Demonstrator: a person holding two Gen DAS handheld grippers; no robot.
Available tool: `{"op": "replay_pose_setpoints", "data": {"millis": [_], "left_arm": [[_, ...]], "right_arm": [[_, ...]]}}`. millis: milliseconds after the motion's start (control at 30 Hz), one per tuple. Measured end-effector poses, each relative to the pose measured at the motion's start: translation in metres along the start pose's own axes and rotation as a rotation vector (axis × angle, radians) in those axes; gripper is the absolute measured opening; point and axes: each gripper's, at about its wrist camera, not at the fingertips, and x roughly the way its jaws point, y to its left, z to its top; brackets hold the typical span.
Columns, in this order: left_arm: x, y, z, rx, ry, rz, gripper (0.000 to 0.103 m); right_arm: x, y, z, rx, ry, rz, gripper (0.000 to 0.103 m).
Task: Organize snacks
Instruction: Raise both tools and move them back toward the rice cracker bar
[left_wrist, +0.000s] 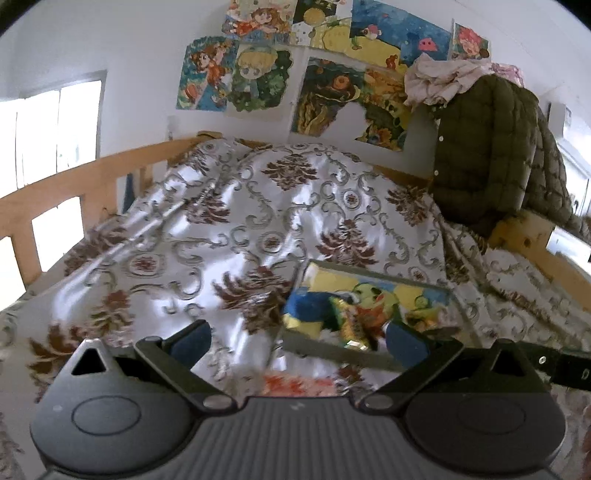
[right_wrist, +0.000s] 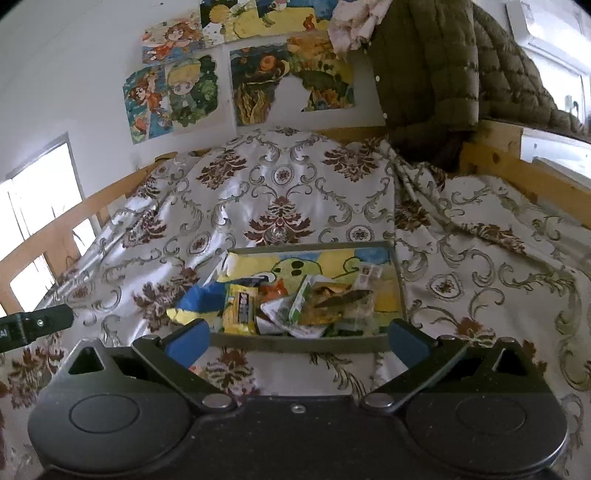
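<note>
Fingers of both the left gripper (left_wrist: 299, 341) and right gripper (right_wrist: 298, 338) spread wide, holding nothing.

Left gripper (left_wrist: 297, 341) wide apart, empty; right gripper (right_wrist: 297, 338) likewise, angled down.

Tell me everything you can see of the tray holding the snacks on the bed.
The tray is shallow and rectangular with a low grey rim; its floor bears a yellow and blue cartoon picture. It lies flat on the patterned bedspread. A loose pile of snack packets fills its near half, a blue and yellow one at the left; the far half is mostly bare. No gripper touches it.
</note>
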Motion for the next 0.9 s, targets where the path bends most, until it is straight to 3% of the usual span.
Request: {"op": "replay_pose_setpoints", "data": {"millis": [533,900], "left_arm": [[-0.026,0.021,-0.068,0.076,0.135,0.082,0.103],[-0.020,0.022,-0.075,0.090,0.183,0.137,0.103]], "right_arm": [[-0.021,0.019,-0.070,-0.037,0.118,-0.016,0.102],[-0.016,0.024,-0.096,-0.079,0.204,-0.031,0.102]]}}
